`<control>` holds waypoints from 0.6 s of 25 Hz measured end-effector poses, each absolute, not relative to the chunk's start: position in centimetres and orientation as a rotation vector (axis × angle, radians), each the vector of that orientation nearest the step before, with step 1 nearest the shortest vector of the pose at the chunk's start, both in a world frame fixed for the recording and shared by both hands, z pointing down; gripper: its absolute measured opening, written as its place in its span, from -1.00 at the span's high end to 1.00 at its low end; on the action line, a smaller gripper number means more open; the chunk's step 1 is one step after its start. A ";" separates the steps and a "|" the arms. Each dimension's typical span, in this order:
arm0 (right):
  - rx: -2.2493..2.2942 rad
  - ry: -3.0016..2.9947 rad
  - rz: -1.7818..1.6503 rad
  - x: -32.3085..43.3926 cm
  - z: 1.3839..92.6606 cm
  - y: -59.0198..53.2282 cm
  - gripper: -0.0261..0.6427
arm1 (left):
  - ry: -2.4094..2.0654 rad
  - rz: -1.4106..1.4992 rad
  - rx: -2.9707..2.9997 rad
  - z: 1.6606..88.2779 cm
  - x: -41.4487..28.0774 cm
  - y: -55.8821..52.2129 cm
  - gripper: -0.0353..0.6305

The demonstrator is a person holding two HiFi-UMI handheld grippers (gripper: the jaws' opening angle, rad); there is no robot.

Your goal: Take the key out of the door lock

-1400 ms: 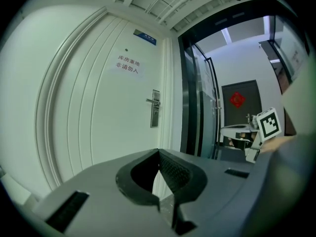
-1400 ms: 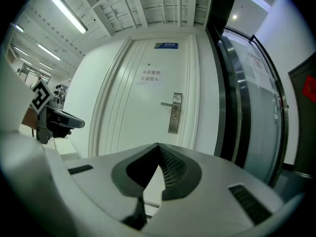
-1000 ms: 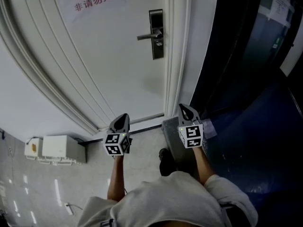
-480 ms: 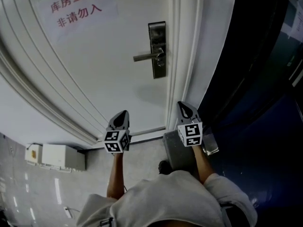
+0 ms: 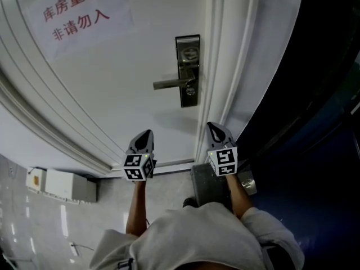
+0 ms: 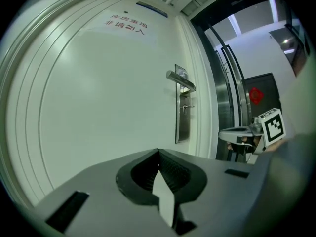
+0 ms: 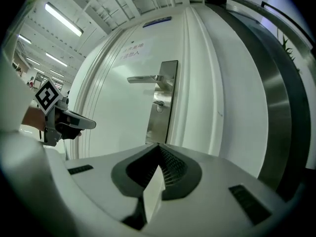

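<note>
The left tongs (image 5: 147, 134) are pressed shut with nothing between them, and the right tongs (image 5: 211, 126) are the same. That makes the first risk plain: a closed pair reaching the lock would only knock the key, so one pair has to open first. The key (image 6: 186, 106) sits in the steel lock plate (image 5: 188, 72) near the right edge of the white door (image 5: 112, 106). It is just under the lever handle (image 5: 171, 84), small and sticking out only a little. That closeness is the second risk, as I judge it, because tongs coming in high could catch the lever. A pull that is not straight out along the keyway could also bind the key, or let it slip and drop to the floor (image 5: 34, 218). Whether the key is turned in the cylinder I cannot tell; if it is, it will not come free. As for pose, both tongs are carried low and side by side on outstretched forearms. The left pair faces the door panel well left of the lock. The right pair points near level towards the door's edge, below the plate and well apart from it.
</note>
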State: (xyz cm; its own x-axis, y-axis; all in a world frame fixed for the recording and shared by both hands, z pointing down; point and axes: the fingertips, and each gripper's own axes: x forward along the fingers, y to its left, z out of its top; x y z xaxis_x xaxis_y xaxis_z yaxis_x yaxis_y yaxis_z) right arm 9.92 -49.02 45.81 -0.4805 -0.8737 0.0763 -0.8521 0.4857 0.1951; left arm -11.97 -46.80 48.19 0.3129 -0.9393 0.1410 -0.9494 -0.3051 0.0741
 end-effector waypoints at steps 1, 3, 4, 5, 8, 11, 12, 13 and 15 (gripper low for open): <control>1.494 -2.564 -0.187 9.9 46.0 -49.4 0.85 | -1.761 0.109 2.420 48.3 -11.9 -47.0 0.84; 1.480 -2.571 -0.177 9.8 46.2 -50.0 0.85 | -1.771 0.117 2.407 48.5 -12.1 -47.4 0.84; 1.473 -2.575 -0.173 9.6 46.3 -50.2 0.85 | -1.777 0.123 2.400 48.6 -12.3 -47.6 0.84; 1.467 -2.576 -0.168 9.5 46.5 -50.4 0.85 | -1.781 0.129 2.395 48.7 -12.4 -47.7 0.84; 1.465 -2.579 -0.150 9.3 47.0 -50.7 0.85 | -1.781 0.149 2.388 49.1 -12.6 -47.7 0.84; 1.478 -2.577 -0.133 9.3 47.3 -51.0 0.85 | -1.770 0.168 2.380 49.7 -12.6 -47.6 0.84; 1.482 -2.576 -0.130 9.3 47.4 -51.1 0.85 | -1.766 0.174 2.379 49.9 -12.7 -47.5 0.84; 1.485 -2.574 -0.128 9.2 47.4 -51.2 0.85 | -1.765 0.178 2.378 49.9 -12.9 -47.6 0.84; 1.489 -2.570 -0.120 9.0 47.5 -51.4 0.85 | -1.764 0.181 2.378 49.9 -13.3 -47.9 0.84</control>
State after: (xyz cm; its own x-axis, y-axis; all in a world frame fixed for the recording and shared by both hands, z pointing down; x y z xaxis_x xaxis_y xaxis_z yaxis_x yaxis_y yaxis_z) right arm 8.96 -51.39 47.53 -0.4877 -0.8667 0.1050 -0.8531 0.4987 0.1536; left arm -13.32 -47.90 49.89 0.2906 -0.9356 0.2006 -0.9568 -0.2827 0.0676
